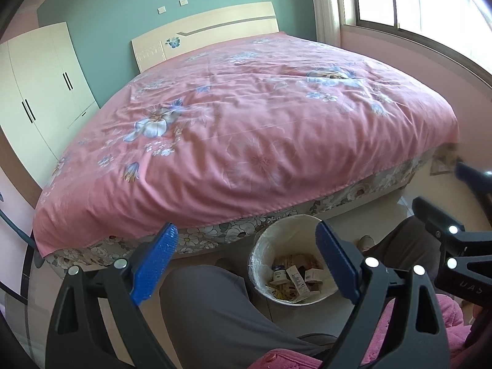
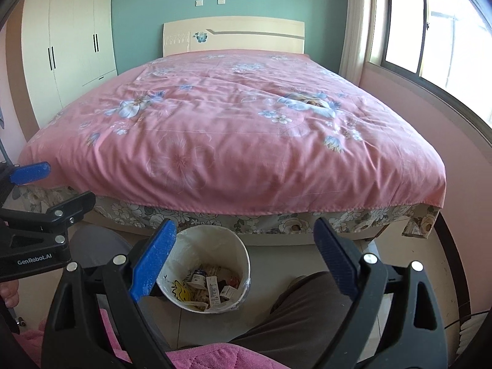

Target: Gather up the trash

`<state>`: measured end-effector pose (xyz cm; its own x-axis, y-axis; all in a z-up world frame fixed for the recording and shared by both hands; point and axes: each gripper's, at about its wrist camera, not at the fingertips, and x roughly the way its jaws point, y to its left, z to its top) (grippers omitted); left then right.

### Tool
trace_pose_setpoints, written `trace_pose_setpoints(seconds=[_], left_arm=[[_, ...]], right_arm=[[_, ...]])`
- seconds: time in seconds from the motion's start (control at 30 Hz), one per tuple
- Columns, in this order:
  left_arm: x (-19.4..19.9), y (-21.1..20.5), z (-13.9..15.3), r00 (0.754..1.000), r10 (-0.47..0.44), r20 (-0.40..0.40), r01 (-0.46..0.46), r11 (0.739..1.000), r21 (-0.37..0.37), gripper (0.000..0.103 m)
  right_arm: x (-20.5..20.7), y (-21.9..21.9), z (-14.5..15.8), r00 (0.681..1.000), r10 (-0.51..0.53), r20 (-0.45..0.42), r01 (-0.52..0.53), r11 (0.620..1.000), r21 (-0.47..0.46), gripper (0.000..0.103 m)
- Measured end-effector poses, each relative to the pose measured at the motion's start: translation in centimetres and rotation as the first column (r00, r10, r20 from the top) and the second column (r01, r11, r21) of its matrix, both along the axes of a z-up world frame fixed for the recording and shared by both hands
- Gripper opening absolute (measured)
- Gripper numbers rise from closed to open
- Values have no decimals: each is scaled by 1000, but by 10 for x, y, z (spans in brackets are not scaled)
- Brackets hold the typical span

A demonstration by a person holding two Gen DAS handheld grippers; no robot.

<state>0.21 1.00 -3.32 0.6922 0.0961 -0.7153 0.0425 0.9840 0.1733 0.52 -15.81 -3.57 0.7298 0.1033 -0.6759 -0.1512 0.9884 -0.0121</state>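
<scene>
Pink floral quilted cotton covers the wide bed point(image 1: 246, 129) that fills the left wrist view, and nothing loose lies on it that I can make out. The left gripper point(image 1: 246, 264) hangs above the person's grey-trousered knee point(image 1: 209, 307), its blue ribbed pads spread wide with nothing between them. Past the inner pad, on the pale tiled floor point(image 1: 363, 218) just beside the foot edge of the bed, stands the white round plastic-lined waste bin point(image 1: 261, 252), holding small cardboard boxes and crumpled wrappers point(image 1: 295, 276). The right gripper shows at the right edge of this view, too cropped to judge.

In the right wrist view the right gripper point(image 2: 246, 261) is likewise fully spread and holding nothing. The bin point(image 2: 243, 264) sits on the floor point(image 2: 276, 264) below the near edge of the bed point(image 2: 233, 129), just left of centre between the fingers, with the trash point(image 2: 212, 286) heaped at its bottom. The left gripper point(image 2: 40, 203) pokes in from the left.

My guess is that the gathering is done or nearly so, since no stray litter appears on the bed or the floor. The next move probably calls for a look round for leftovers, or for closing a gripper on the bin's rim, minding the thin liner.
</scene>
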Motion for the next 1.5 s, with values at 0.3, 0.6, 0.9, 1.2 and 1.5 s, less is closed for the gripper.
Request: trace_pose_setpoints(seconds=[0.3, 0.6, 0.9, 1.2, 1.5], left_arm=[[-2, -7, 0, 1000, -28, 0, 28, 1000, -4, 93], [-2, -10, 1, 999, -34, 5, 34, 999, -1, 93], [-3, -9, 1, 999, -33, 5, 33, 999, -2, 93], [-3, -10, 2, 999, -33, 7, 33, 999, -2, 93], [-2, -11, 3, 999, -33, 5, 33, 999, -3, 93]], right_arm=[[-3, -2, 3, 1000, -20, 9, 20, 1000, -12, 89], [-3, -2, 4, 1000, -19, 8, 19, 1000, -10, 89], [-3, -1, 3, 1000, -20, 8, 21, 1000, -11, 89], [0, 0, 5, 1000, -15, 2, 15, 1000, -10, 89], [1, 0, 5, 1000, -13, 1, 13, 1000, -10, 89]])
